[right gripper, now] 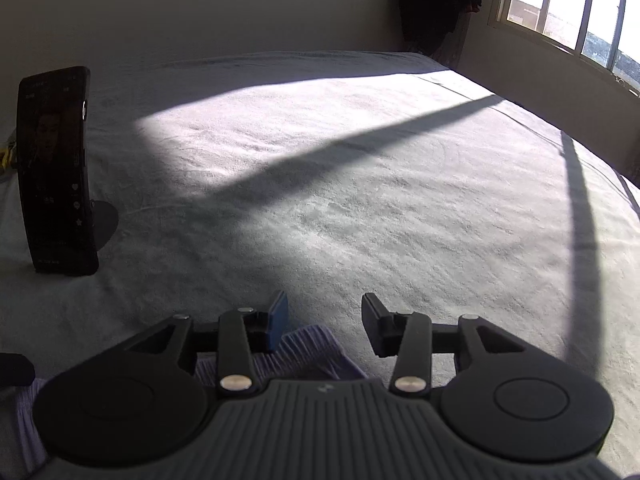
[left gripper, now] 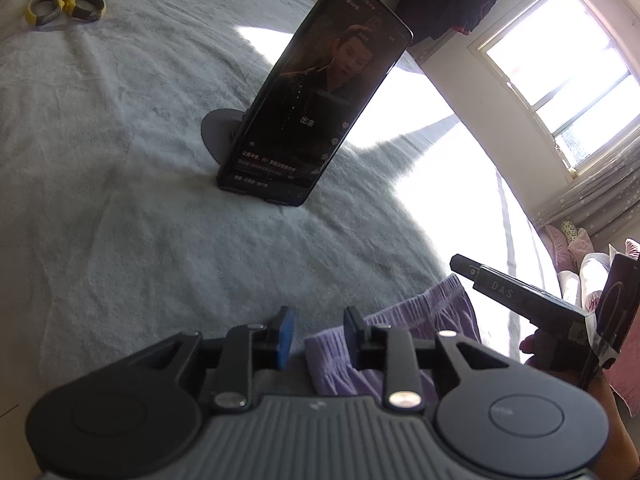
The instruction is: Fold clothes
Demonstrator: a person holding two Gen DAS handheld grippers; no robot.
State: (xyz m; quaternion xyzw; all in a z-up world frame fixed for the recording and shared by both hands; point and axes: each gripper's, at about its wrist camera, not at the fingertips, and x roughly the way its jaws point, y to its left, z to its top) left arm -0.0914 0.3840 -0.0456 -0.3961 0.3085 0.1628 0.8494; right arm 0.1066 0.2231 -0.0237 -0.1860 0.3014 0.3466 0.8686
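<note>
The lilac shorts (left gripper: 400,340) lie at the bed's (left gripper: 140,220) near edge, waistband running between both tools. The left hand-held gripper (left gripper: 316,334) and the right hand-held gripper (right gripper: 326,326) stand apart, unclamped, directly above the cloth; neither is clearly nearer.

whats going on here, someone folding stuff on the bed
A person holding a gripper in each hand is folding a purple garment on a white bed cover. Both the left gripper and the right gripper stand open over the cloth, gripping nothing. A phone on a stand plays a video nearby.
</note>
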